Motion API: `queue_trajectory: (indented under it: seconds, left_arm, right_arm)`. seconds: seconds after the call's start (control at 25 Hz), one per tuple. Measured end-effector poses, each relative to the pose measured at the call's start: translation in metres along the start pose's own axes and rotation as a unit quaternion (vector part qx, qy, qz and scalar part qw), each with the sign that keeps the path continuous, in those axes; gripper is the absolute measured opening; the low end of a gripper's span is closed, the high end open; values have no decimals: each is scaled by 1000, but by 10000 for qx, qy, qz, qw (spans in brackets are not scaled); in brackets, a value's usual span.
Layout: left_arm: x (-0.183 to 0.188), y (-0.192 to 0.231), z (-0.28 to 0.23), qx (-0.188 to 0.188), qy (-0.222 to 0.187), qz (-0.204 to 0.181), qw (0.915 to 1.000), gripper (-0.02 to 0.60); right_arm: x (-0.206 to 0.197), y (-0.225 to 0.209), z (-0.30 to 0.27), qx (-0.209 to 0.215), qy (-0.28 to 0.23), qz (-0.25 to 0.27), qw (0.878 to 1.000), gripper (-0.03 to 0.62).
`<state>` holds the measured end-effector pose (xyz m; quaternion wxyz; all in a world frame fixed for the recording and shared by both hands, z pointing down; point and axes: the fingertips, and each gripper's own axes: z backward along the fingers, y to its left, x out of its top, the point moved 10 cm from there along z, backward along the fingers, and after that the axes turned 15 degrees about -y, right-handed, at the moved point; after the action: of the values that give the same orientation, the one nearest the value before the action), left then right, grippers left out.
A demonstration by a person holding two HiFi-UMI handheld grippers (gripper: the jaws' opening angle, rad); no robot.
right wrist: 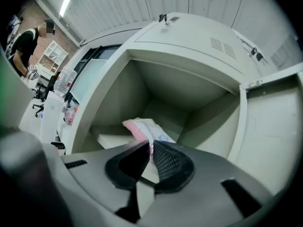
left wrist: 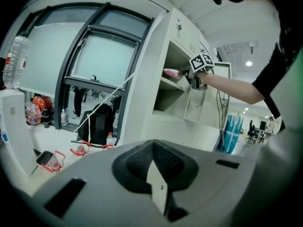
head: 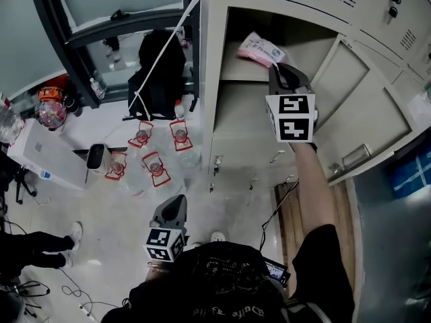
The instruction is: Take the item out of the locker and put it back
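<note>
A pink and white packet (head: 259, 49) lies on the upper shelf (head: 232, 79) of the open grey locker (head: 217, 113). My right gripper (head: 277, 67) reaches up into that compartment and is shut on the packet's near edge. In the right gripper view the packet (right wrist: 143, 128) runs from between the jaws of the right gripper (right wrist: 150, 146) out over the shelf. My left gripper (head: 177, 204) hangs low over the floor, shut and empty. The left gripper view shows its closed jaws (left wrist: 152, 149) and, far off, the packet (left wrist: 170, 73) at the locker.
The locker door (head: 363, 113) stands open to the right. Several water bottles with red handles (head: 151, 155) and a black backpack (head: 158, 69) sit on the floor left of the locker. A cable (head: 279, 204) trails below. Someone's leg (head: 40, 244) lies at the left edge.
</note>
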<state>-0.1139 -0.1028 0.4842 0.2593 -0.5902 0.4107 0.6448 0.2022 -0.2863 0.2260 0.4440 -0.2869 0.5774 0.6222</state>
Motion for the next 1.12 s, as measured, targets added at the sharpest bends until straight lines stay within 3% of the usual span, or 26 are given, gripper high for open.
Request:
queue_trajectory:
  seconds: [0.48, 1.12]
  left_arm:
    - [3, -6, 3, -382, -134, -62, 9992, 8]
    - [6, -18, 7, -749, -345, -225, 9963, 8]
  right_arm:
    - [10, 25, 63, -145, -205, 194, 9995, 23]
    - [-2, 57, 133, -647, -131, -167, 9977, 23]
